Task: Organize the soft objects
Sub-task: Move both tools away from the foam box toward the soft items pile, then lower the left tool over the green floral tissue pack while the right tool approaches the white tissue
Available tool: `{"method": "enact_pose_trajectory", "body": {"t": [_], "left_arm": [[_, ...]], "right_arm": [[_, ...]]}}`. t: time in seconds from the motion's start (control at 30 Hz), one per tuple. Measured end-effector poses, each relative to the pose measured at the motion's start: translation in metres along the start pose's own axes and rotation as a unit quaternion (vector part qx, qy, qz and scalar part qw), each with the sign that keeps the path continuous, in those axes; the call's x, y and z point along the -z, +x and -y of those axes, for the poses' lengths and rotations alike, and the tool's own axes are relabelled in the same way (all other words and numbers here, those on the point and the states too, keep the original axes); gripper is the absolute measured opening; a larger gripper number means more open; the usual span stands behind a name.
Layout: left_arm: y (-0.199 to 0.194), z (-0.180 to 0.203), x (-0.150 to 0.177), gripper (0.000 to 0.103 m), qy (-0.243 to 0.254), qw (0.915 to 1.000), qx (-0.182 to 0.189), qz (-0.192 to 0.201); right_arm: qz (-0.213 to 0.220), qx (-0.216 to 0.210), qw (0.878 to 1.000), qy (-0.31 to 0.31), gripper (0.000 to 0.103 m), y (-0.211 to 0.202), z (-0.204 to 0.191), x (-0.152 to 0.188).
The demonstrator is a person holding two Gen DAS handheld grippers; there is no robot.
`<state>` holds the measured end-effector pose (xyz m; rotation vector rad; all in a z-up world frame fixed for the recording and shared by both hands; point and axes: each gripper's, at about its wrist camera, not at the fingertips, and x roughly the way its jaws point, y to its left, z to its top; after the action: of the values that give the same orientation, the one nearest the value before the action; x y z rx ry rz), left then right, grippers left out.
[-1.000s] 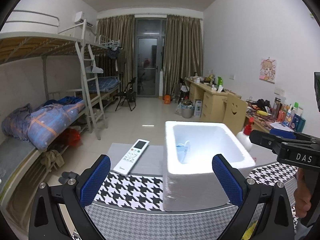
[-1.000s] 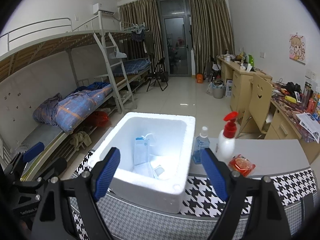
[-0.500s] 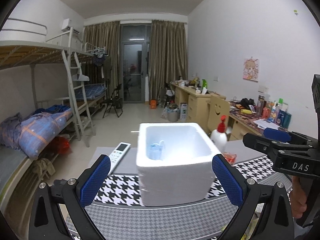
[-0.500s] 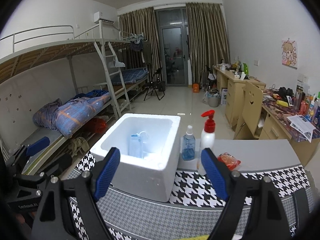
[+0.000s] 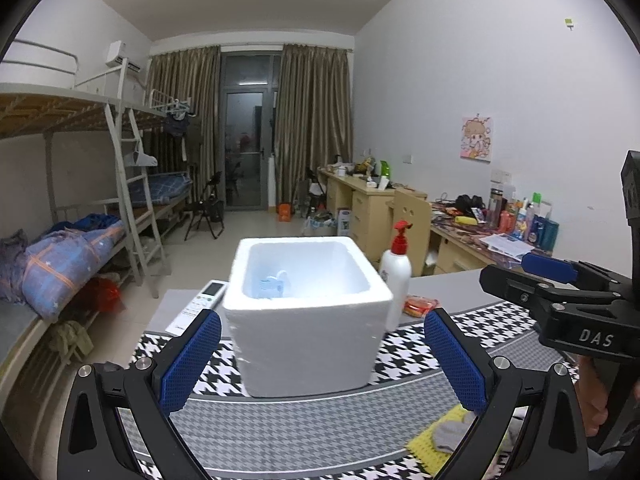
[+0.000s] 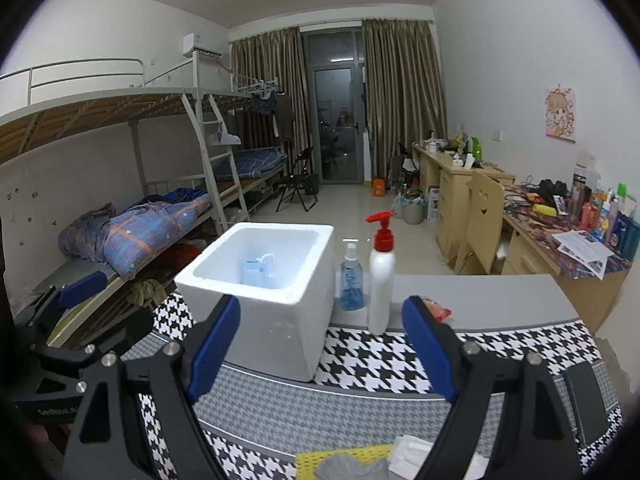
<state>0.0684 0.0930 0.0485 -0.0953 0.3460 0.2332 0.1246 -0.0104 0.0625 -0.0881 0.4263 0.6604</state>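
Observation:
A white foam box [image 5: 312, 344] [image 6: 280, 332] stands on the houndstooth-covered table, with a pale blue pouch [image 5: 272, 284] [image 6: 258, 270] inside it. At the near edge lies a yellow cloth [image 5: 424, 440] [image 6: 320, 454] with a grey rag [image 5: 448, 434] [image 6: 348, 466] on it, beside a white folded wad [image 6: 412, 452]. A red packet [image 5: 420, 304] [image 6: 438, 312] lies behind the box. My left gripper [image 5: 322, 356] is open and empty, short of the box. My right gripper [image 6: 322, 340] is likewise open and empty, above the cloths.
A white pump bottle [image 6: 380, 280] and a blue spray bottle [image 6: 352, 280] stand right of the box. A remote [image 5: 200, 304] lies to its left. A dark flat device [image 6: 588, 400] rests at the table's right. Bunk beds line the left wall, desks the right.
Both grippers have drawn back from the foam box, which now looks smaller and farther. The yellow cloth and grey rag have come into view at the bottom. Both jaws stay wide.

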Motion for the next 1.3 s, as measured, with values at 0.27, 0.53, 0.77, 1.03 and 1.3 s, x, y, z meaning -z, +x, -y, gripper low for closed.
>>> {"method": "enact_pose_trajectory", "body": {"t": [0.27,0.53,0.77,1.03,1.3], "left_arm": [[-0.008,0.016,0.007,0.102,0.008,0.9994,0.035,0.003],[-0.016,0.025,0.012,0.102,0.005,0.9982,0.058,0.015],[-0.016,0.037,0.020,0.102,0.007,0.9969,0.078,0.007],[-0.017,0.048,0.030,0.102,0.014,0.9953,0.096,0.007],[-0.017,0.060,0.039,0.102,0.022,0.9938,0.109,0.005]], "right_arm": [[0.013,0.017,1.000,0.008,0.086,-0.019,0.010,0.018],[0.025,0.038,0.999,0.021,0.086,-0.033,0.024,0.030],[0.027,0.032,0.999,0.024,0.086,-0.042,0.030,0.044],[0.032,0.049,0.998,0.022,0.086,-0.052,0.037,0.057],[0.026,0.058,0.998,0.024,0.086,-0.056,0.048,0.068]]}}
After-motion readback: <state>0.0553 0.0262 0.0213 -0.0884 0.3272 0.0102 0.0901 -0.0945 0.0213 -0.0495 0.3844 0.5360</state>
